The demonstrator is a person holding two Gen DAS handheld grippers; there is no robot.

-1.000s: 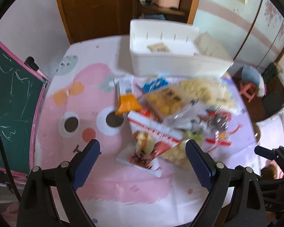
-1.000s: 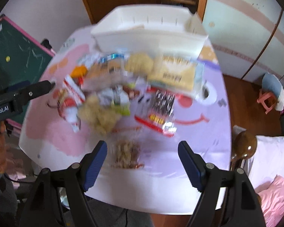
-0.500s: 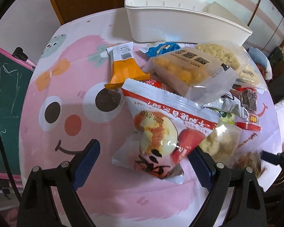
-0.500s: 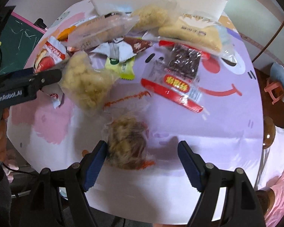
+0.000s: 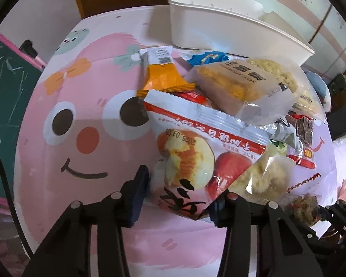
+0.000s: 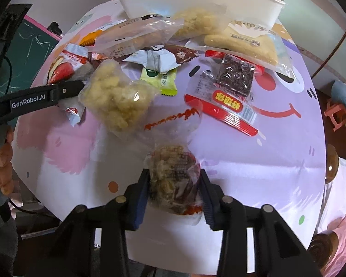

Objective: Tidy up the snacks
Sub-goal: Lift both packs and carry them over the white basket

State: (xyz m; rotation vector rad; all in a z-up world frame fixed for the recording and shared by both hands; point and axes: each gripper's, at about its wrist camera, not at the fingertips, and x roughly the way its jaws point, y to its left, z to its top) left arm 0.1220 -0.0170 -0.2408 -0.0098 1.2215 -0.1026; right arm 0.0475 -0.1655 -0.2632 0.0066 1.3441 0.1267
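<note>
From the left wrist view, the left gripper point(image 5: 177, 194) has dropped close over the near edge of the counter point(image 5: 99, 242), and its jaws, wide a moment ago, are closing on the red-and-white snack packet point(image 5: 203, 157). The blue pads now sit against the packet's lower corners, the foil bunching between them. Behind it the heap of other snacks lies undisturbed: the orange packet point(image 5: 162, 71), the clear packet of yellow cakes point(image 5: 240, 85), and, by the far edge, the white bin point(image 5: 230, 27) where these presumably belong.

From the right wrist view, the right gripper point(image 6: 174, 196) has likewise come down, and its jaws are closing too, from well apart to pinching the clear pouch of brown nutty snack point(image 6: 173, 180) near the counter's near edge. The pads touch both sides of the pouch. Off toward the left edge the other tool reaches in, a hand point(image 6: 3, 161) on its handle, beside the pale puffed-snack bag point(image 6: 117, 97); the red strip packet point(image 6: 226, 101) lies in the middle.

So both approaches have turned into grasps at once. Neither packet has left the counter yet. I'd judge that the lift and the carry to the bin come next, and the slippery foil on the left side looks the likelier one to slide out.
</note>
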